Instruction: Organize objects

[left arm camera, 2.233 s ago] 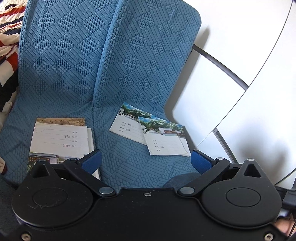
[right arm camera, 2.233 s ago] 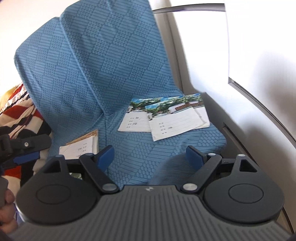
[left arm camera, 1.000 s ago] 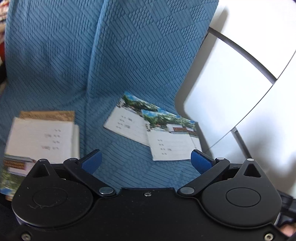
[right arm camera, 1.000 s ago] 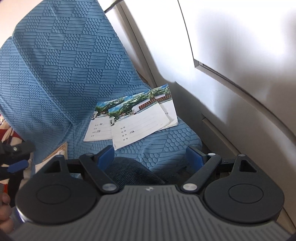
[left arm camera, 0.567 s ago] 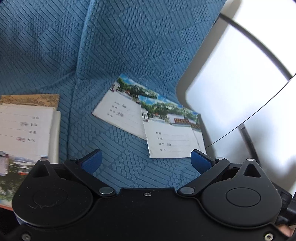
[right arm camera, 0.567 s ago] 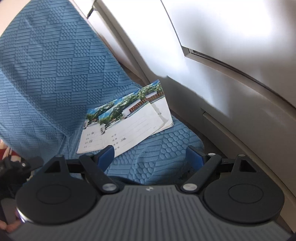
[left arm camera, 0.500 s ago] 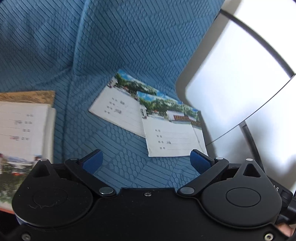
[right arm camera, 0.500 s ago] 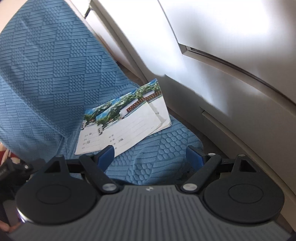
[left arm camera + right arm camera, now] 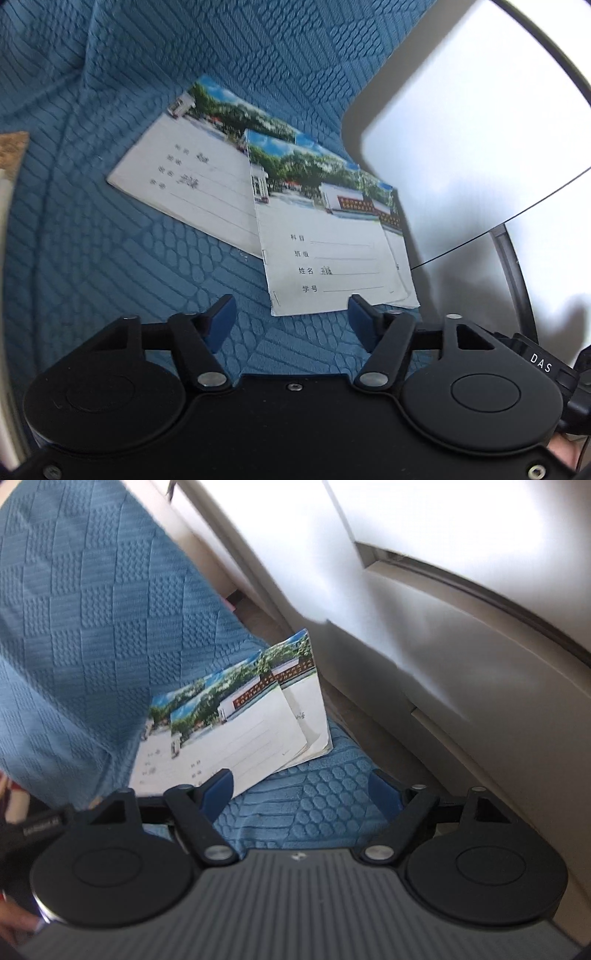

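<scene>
1. Notebooks lie overlapped on the blue seat cover [image 9: 110, 258]: the top notebook [image 9: 325, 254], with a photo band and ruled lines for a name, rests partly over the lower notebook [image 9: 188, 181], and a third sheet or cover seems to peek out under its right edge, though blur makes that uncertain.
2. The left tool [image 9: 290, 317] points down at the near edge of the top notebook; its jaws are closing with nothing between them yet, the blue pads apart and short of the paper.
3. The right tool [image 9: 303, 790] comes in from the other side with its jaws also narrowing; its left pad sits just in front of the same stack [image 9: 236, 731], and only fabric shows in the gap.
4. Likely risks: the thin cover lies flat on soft cloth, so a pad may skid over it or catch one sheet and fan the stack apart; pinching the fabric along with the paper would drag the cover; two tools meeting at one corner could collide.
5. The stack sits near the seat's right side, close to the pale wall panel [image 9: 461, 672], so a push could slide it off into that gap.
6. The surface is a quilted, textured cover draped over a cushioned seat and backrest; a brown-edged book [image 9: 13, 147] shows at the far left.
</scene>
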### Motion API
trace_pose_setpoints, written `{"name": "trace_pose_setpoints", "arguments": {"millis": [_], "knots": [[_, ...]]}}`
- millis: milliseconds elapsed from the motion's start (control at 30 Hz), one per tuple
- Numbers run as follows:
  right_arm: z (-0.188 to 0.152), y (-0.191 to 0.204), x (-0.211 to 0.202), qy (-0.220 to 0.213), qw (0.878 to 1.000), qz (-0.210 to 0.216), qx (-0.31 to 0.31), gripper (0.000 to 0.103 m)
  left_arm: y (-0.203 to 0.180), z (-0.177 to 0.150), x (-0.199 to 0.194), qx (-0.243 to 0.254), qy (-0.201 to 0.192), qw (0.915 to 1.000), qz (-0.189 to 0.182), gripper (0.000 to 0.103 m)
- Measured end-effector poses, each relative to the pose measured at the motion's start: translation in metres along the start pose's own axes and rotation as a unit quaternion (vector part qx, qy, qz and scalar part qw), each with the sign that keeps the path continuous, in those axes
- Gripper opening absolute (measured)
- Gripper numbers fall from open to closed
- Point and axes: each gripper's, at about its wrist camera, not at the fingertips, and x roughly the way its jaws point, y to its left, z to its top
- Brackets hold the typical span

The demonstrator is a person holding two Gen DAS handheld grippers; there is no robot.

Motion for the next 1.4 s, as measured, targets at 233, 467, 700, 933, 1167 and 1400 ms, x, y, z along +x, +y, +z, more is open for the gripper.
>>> {"name": "trace_pose_setpoints", "arguments": {"millis": [233,467,700,933,1167,1400], "knots": [[0.011,0.013,0.028,0.010,0.998,0.030,-0.051,0.065,0.003,0.003,0.027,-0.007,0.025,0.9996,-0.008,0.041],[0.017,0.011,0.055,0.033,0.996,0.055,-0.062,0.035,0.007,0.006,0.035,-0.017,0.023,0.9996,-0.004,0.038],[0.014,0.008,0.065,0.045,0.995,0.067,-0.052,0.034,0.009,0.008,0.041,-0.038,0.031,0.9987,-0.014,0.021],[0.012,-0.002,0.063,0.055,0.994,0.096,-0.006,0.034,0.018,0.009,0.044,-0.072,0.045,0.9960,-0.028,0.006],[0.011,-0.012,0.057,0.067,0.985,0.147,0.062,0.036,0.016,0.017,0.028,-0.104,0.041,0.9900,-0.086,0.002],[0.011,-0.025,0.059,0.089,0.958,0.219,0.163,0.068,0.006,0.025,0.009,-0.127,0.029,0.9837,-0.124,0.002]]}}
